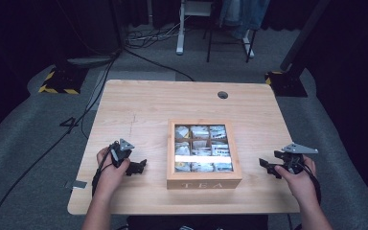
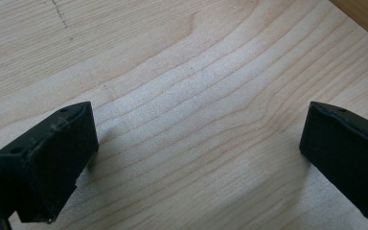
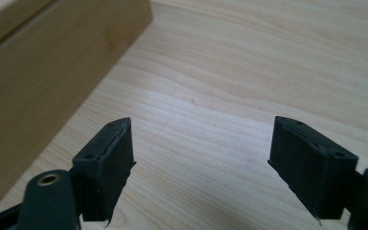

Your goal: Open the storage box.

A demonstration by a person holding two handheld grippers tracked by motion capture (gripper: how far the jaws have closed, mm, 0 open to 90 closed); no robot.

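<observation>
tea box [image 1: 204,181]: rigid wood, glazed lid, probably fairly heavy; grip side walls
left gripper [image 1: 141,166]: spread, empty; box beside
right gripper [image 1: 264,165]: spread, empty; box beside

A light wooden table [image 1: 139,103] carries 1 closed tea box [image 1: 203,181].

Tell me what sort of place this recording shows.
Probably a recording studio or lab: black curtains, yellow-and-black striped stand bases on grey carpet, and one pale wooden table bearing a wooden tea box.
</observation>
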